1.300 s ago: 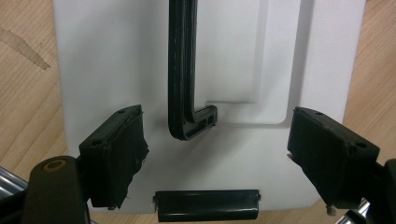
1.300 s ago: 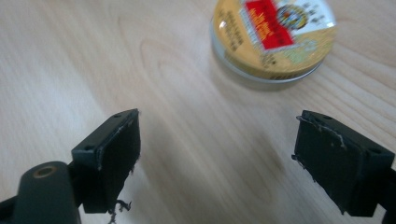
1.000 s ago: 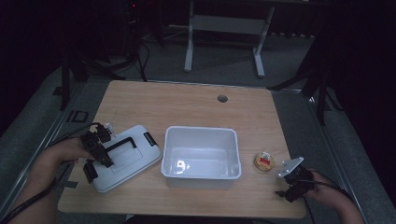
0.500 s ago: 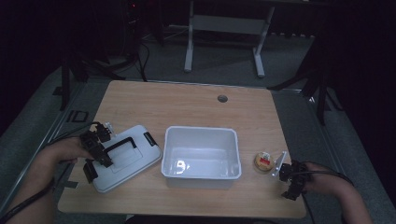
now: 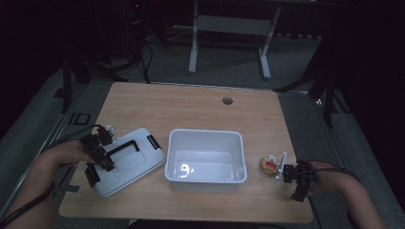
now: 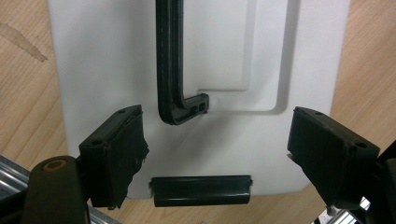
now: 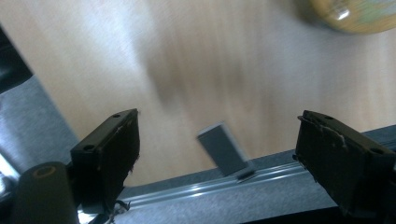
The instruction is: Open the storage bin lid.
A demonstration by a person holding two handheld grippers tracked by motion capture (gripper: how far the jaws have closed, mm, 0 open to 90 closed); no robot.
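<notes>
The left gripper point(image 5: 98, 153) hovered over the white lid point(image 5: 128, 161), jaws spread wide and gripping nothing. In the left gripper view the two black jaws stood apart on either side of the lid's near end, with the black handle point(image 6: 173, 70) running up the middle of the lid and a black latch point(image 6: 201, 190) at its near edge between them. The pads did not press on anything there. The lid lay flat on the wooden table point(image 5: 200, 107), at the left, just beside the white bin point(image 5: 206, 160), which sat upright and open in the middle of the table.

Over on the right, the right gripper point(image 5: 289, 172) sat near the table's right front corner, close to a small round object point(image 5: 270, 165) with a red and pale top. That object rested on the table just to the right of the bin, apart from it. In the right gripper view the jaws were well apart and free of any load, bare tabletop between them and the table's metal edge rail below. A small grey block point(image 7: 223, 148) stood tilted at that edge, between the jaws but touched by neither. The round object point(image 7: 355, 14) showed blurred at the top right corner of that view, well beyond the jaws.
</notes>
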